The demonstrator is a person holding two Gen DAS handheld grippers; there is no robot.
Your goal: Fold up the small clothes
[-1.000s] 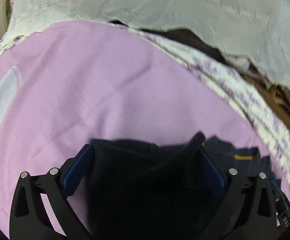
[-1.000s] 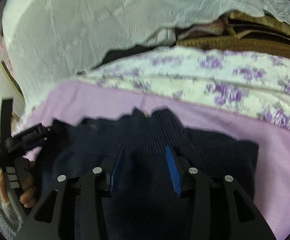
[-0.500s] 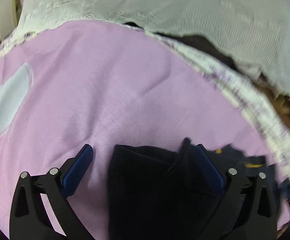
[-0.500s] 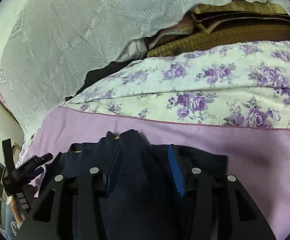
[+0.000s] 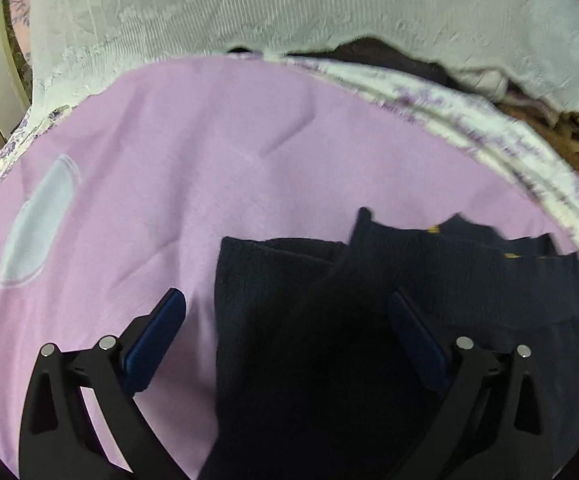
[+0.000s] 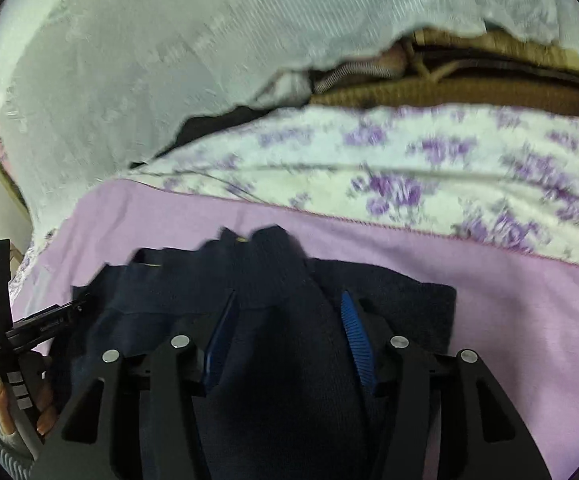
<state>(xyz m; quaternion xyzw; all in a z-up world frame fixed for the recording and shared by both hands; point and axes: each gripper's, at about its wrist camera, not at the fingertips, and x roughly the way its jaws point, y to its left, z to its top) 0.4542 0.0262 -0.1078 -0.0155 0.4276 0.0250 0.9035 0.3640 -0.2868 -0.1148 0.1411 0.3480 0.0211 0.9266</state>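
The left gripper (image 5: 289, 320) has spread wide and let go of the navy garment (image 5: 429, 272) a second ago, so that fold seems laid, while the right gripper (image 6: 285, 320) stays clamped on it near the purple blanket's (image 5: 209, 152) floral edge below a white lace cover (image 6: 149, 52).

Lilac bedsheet (image 5: 217, 152), floral quilt (image 6: 409, 160), white lace cloth (image 6: 149, 60)
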